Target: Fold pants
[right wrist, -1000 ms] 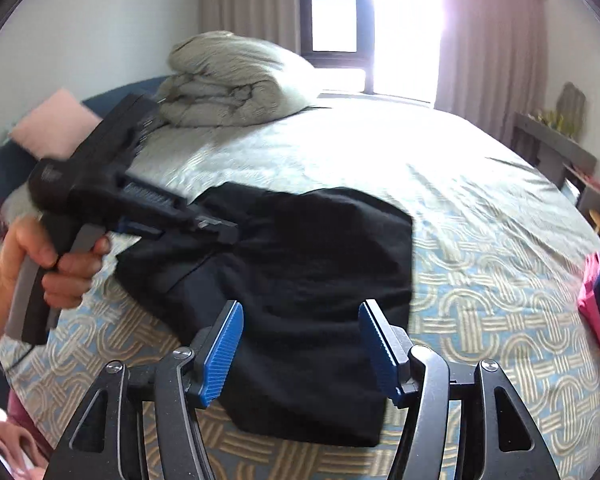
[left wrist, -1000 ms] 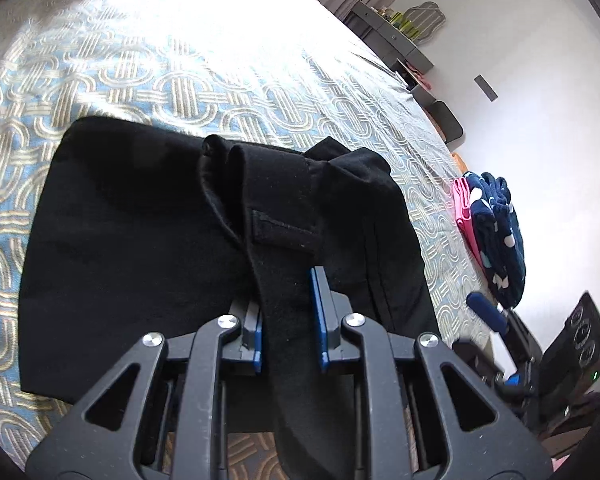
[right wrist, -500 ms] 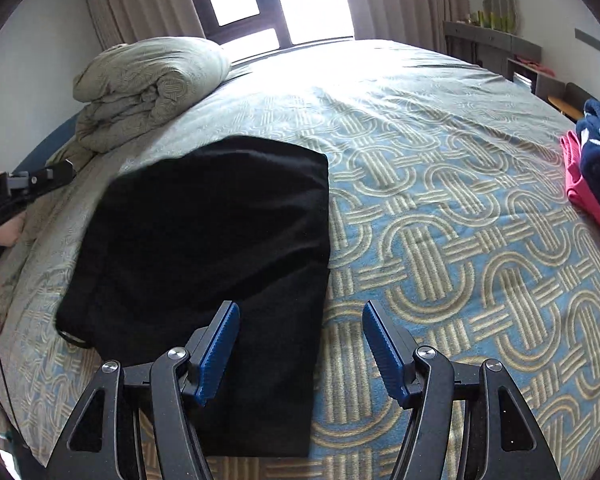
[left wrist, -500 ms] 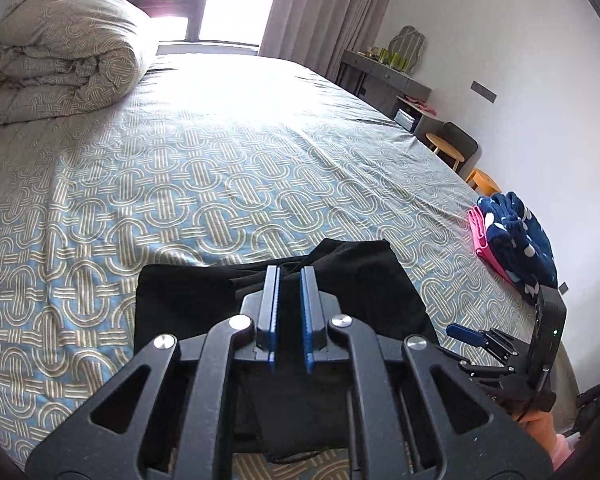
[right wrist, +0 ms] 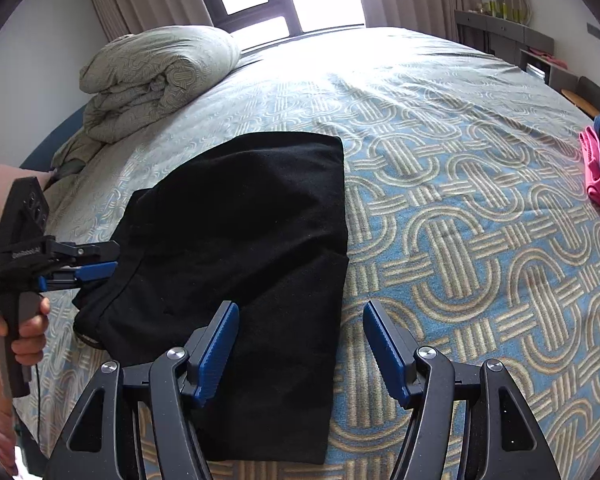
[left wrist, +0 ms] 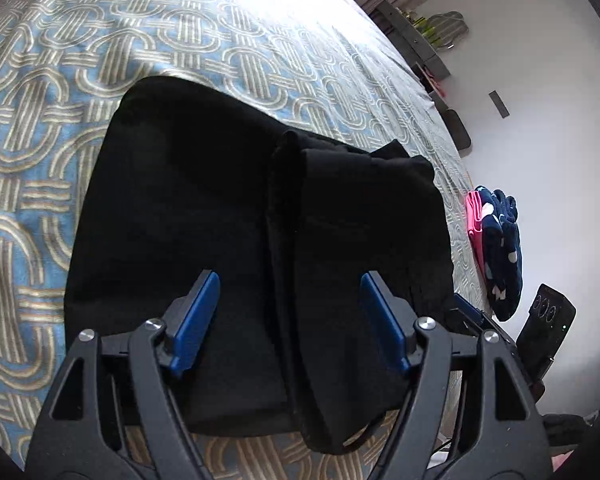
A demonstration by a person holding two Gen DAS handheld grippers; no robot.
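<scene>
Half a second ago our left gripper [left wrist: 286, 320] had its jaws pressed almost together over the black pants [left wrist: 228, 240]; now its blue pads [left wrist: 196, 320] stand wide apart with nothing between them, hovering over the folded cloth. A second ago those jaws pinched a strip of the fabric, and that strip now lies free as a thicker fold along the right side of the bundle. The left camera has also tipped downward, so the window and rolled duvet it showed before have dropped from its view.

Our right gripper [right wrist: 298, 344] has its jaws spread as in the earlier frames, empty, above the near edge of the pants [right wrist: 240, 248]. The pants lie folded into a rough rectangle on the patterned bedspread [right wrist: 460, 208], near the foot of the bed, well apart from the rolled duvet [right wrist: 156, 76] and from the pink and navy clothes [left wrist: 496, 248] at the bed's right edge.

From the right view the left gripper [right wrist: 96, 258] appears at the left edge, its tips at the pants' side; whether they touch the cloth we cannot tell. The holding hand [right wrist: 18, 328] is cut off by the frame. The black fabric hides most fold lines.
</scene>
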